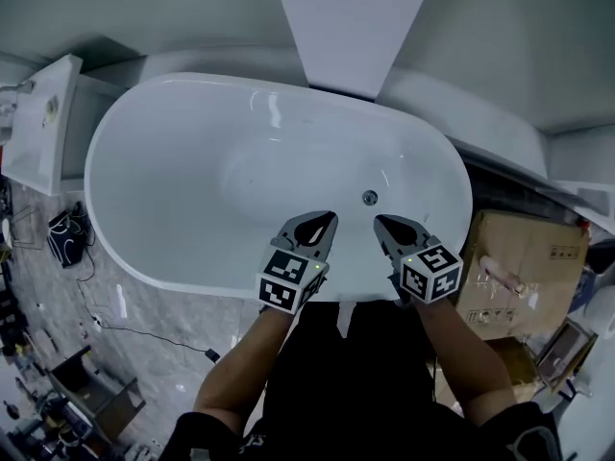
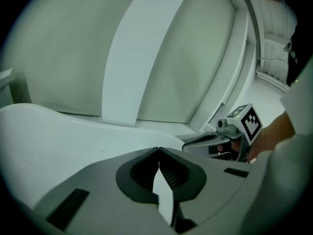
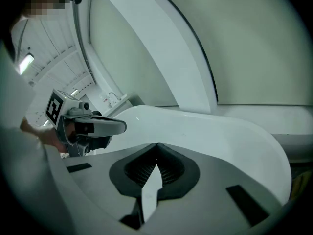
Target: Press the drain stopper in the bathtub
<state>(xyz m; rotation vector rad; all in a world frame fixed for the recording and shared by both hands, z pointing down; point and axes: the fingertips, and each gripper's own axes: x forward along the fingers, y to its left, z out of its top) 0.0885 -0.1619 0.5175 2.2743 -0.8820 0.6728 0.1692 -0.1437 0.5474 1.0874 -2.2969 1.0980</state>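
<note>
Holding fingers closed, left gripper [image 1: 330, 218] and right gripper [image 1: 380, 221] hover near drain stopper [image 1: 369, 197] ahead.

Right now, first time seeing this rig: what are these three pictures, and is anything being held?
No robot here: a person holds a two-jaw gripper in each hand. The top-down picture is from a head camera; the other two are from cameras on the grippers, looking along their jaws. Below is a white bathtub with its round drain stopper just beyond the right gripper. The left gripper is beside it. Both have jaws together, holding nothing.
</note>
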